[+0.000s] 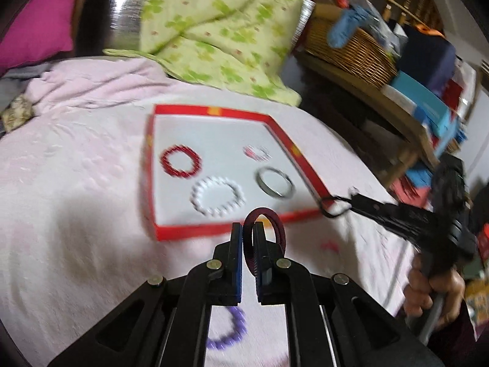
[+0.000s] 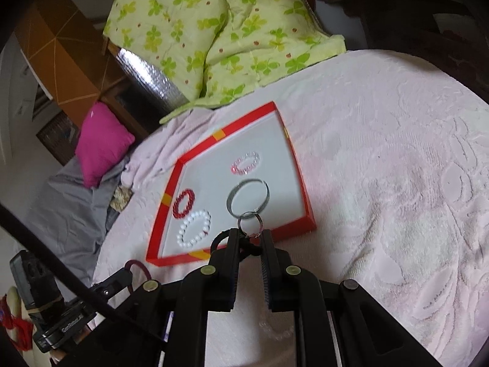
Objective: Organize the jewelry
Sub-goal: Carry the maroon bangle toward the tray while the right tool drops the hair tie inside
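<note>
A red-rimmed box (image 1: pixel 214 232) with a white floor lies on the pink bedspread; it also shows in the right wrist view (image 2: pixel 293 224). Inside lie a red bead bracelet (image 1: pixel 180 162), a white bead bracelet (image 1: pixel 218 195), a pink bracelet (image 1: pixel 258 153) and a silver bangle (image 1: pixel 275 182). My left gripper (image 1: pixel 248 229) is shut on a dark maroon bracelet (image 1: pixel 276 226) just before the box's near rim. My right gripper (image 2: pixel 250 234) is shut on a black cord with a silver ring (image 2: pixel 250 221) over the box's near right corner.
A purple bead bracelet (image 1: pixel 227 330) lies on the bedspread under my left gripper. A clear bracelet (image 2: pixel 276 330) lies under my right gripper. A green quilt (image 1: pixel 220 30) is behind the box. A wicker basket (image 1: pixel 348 49) and stacked boxes stand at the right.
</note>
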### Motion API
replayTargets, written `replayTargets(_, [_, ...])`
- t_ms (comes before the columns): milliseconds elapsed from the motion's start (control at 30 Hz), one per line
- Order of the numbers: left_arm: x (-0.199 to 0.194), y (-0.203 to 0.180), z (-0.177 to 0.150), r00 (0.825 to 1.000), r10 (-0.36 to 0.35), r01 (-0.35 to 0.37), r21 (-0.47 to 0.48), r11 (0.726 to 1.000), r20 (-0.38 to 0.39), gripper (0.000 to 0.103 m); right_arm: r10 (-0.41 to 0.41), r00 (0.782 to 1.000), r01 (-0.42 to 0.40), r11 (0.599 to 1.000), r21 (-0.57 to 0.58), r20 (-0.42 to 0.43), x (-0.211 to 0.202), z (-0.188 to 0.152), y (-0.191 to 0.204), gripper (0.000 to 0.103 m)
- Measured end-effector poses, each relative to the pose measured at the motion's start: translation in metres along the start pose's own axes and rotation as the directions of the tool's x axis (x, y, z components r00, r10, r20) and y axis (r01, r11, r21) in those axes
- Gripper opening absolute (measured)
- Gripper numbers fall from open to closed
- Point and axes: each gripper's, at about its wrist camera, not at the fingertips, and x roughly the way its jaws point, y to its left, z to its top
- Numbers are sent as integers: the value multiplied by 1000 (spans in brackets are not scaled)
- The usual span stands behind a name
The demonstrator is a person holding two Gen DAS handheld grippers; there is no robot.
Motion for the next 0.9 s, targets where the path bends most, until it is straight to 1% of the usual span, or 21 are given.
replayTargets(100, [8,4,7,999,43,-42,-26,999,23,7,-3,1000,2,1000,22,26,4,5,4,14])
replayTargets(167, [12,5,10,998,58,-57,-24,998,28,7,-5,1000,5,1000,30,29,9,7,6,14])
replayTargets(300, [21,7,16,998,60,-59,-38,998,26,7,-14,1000,14,1000,19,26,23,12,14,14])
replayTargets(400, [23,3,19,997,73,-72,-28,997,30,7,-13,999,13,1000,1,31,35,18,22,14])
replayTargets(567, [37,5,24,995,96,-96,-37,995,16,7,-20,1000,21,1000,1,-4,66,26,34,14])
replayTargets(667, [43,7,27,995,100,-99,-40,994,8,7,-33,999,33,999,-25,-21,91,33,45,14])
replayTargets(767, [47,10,31,994,110,-110,-42,993,11,7,-23,999,23,1000,-6,-45,112,41,49,14])
replayTargets(900, [51,17,36,990,140,-140,-49,989,7,7,-4,1000,4,1000,20,-26,131,54,54,16])
